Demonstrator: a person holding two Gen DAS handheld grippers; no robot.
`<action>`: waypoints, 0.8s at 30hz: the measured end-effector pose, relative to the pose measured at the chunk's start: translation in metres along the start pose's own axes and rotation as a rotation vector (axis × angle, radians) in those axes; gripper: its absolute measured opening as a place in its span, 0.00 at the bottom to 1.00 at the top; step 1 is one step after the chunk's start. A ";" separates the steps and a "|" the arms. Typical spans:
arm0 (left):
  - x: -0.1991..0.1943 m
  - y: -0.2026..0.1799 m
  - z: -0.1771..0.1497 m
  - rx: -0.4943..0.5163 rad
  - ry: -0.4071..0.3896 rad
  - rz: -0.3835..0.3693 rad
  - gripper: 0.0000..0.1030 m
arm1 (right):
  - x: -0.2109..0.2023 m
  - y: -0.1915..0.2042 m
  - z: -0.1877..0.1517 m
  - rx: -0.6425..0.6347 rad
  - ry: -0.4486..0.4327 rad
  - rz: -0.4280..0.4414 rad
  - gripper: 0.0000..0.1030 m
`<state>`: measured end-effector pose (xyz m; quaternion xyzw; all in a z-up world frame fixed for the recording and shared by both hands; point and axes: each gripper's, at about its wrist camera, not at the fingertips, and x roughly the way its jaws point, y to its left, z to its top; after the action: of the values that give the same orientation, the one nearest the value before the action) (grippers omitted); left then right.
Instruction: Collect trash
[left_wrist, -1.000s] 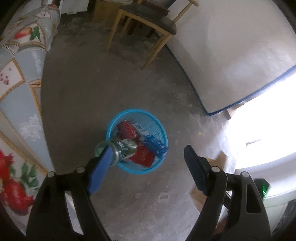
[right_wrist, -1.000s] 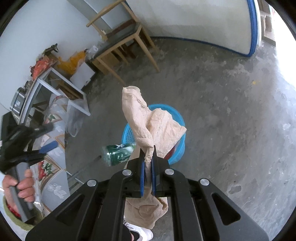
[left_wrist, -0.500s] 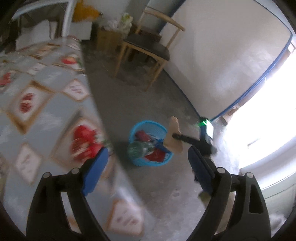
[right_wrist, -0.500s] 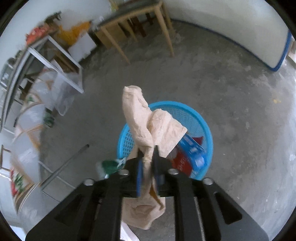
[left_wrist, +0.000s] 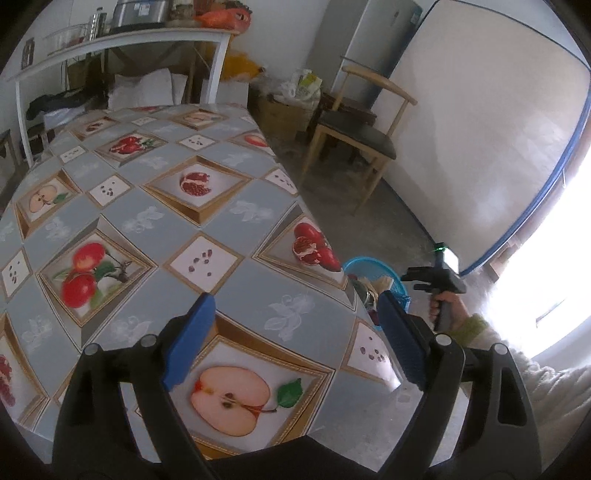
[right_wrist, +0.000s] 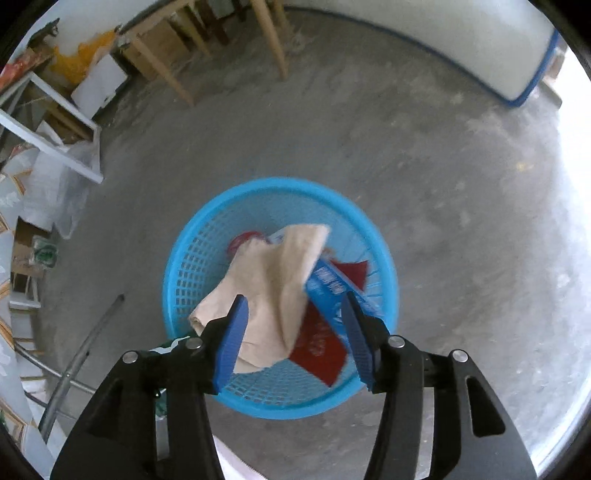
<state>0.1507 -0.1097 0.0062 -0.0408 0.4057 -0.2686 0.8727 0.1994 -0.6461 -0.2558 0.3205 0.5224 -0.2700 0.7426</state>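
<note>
Right hand-held gripper (right_wrist: 293, 325) points steeply down over a blue basket (right_wrist: 184, 258) standing on the grey concrete floor (right_wrist: 461, 192). Its jaws have just been opening and now stand apart; the blue pads are not pressing on anything. A crumpled beige paper (right_wrist: 275, 280) sits between and beyond the pads, draped inside the basket, its near-left corner reaching the basket's rim. Whether the left pad brushes it cannot be told.

Under and beside the paper in the basket: a blue carton (right_wrist: 328, 284) to the right, a red wrapper (right_wrist: 321, 350) nearer, another red piece farther in. A bit of green shows at the near left of the basket, mostly hidden by the gripper body.

Left hand-held gripper (left_wrist: 295, 339) is spread wide with nothing between its jaws, hanging over a tabletop (left_wrist: 155, 221) covered with a grey fruit-patterned cloth. No trash shows on the part of the cloth in view.

From the left wrist view the basket (left_wrist: 364, 264) peeks out past the right edge of the tabletop, on the floor. Just right of it a hand (left_wrist: 448, 306) in a pale sleeve grips the other tool's handle. A wooden chair (left_wrist: 354, 129) stands farther off by the white wall.
</note>
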 end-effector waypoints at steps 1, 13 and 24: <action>-0.003 0.000 -0.002 -0.001 -0.006 -0.004 0.83 | -0.013 -0.003 -0.002 0.003 -0.022 0.003 0.50; -0.032 -0.009 -0.021 -0.062 -0.119 -0.044 0.92 | -0.210 0.041 -0.117 -0.205 -0.357 0.185 0.79; -0.063 -0.014 -0.040 -0.175 -0.242 0.158 0.92 | -0.319 0.120 -0.242 -0.473 -0.583 0.266 0.94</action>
<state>0.0819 -0.0840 0.0264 -0.1164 0.3215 -0.1559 0.9267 0.0435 -0.3633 0.0104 0.1154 0.2912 -0.1234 0.9416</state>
